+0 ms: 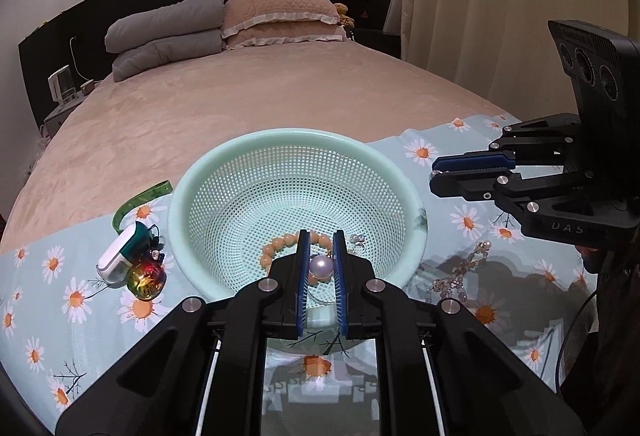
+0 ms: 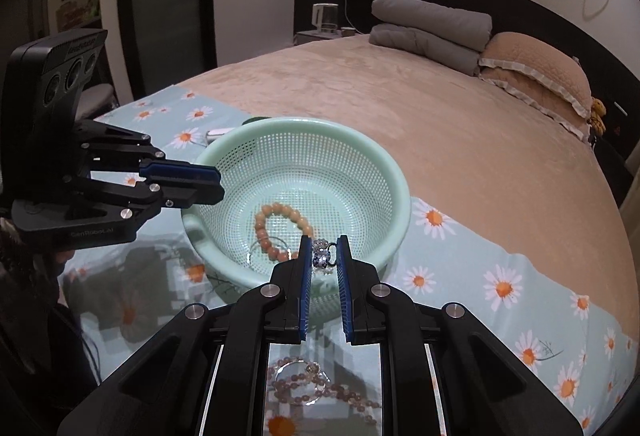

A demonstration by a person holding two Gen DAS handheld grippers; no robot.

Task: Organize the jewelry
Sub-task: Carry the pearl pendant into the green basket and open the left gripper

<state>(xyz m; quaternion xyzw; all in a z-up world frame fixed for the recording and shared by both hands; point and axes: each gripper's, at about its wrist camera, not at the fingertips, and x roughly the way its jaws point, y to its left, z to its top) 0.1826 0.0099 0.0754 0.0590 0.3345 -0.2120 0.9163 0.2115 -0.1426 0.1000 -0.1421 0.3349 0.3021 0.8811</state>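
The left gripper (image 1: 321,250) pinches a round white pearl pendant (image 1: 321,265) between its blue-padded fingers, over the near wall of the mint-green perforated plastic basket (image 1: 200,192). The right gripper (image 2: 323,252) pinches a small cluster of clear crystal beads on a dark ring (image 2: 322,256), above the basket's near rim. Inside the basket lies a peach-coloured beaded bracelet (image 2: 266,226). The basket rests on a pale blue daisy-print cloth (image 2: 500,288) spread over a beige bed (image 1: 248,96).
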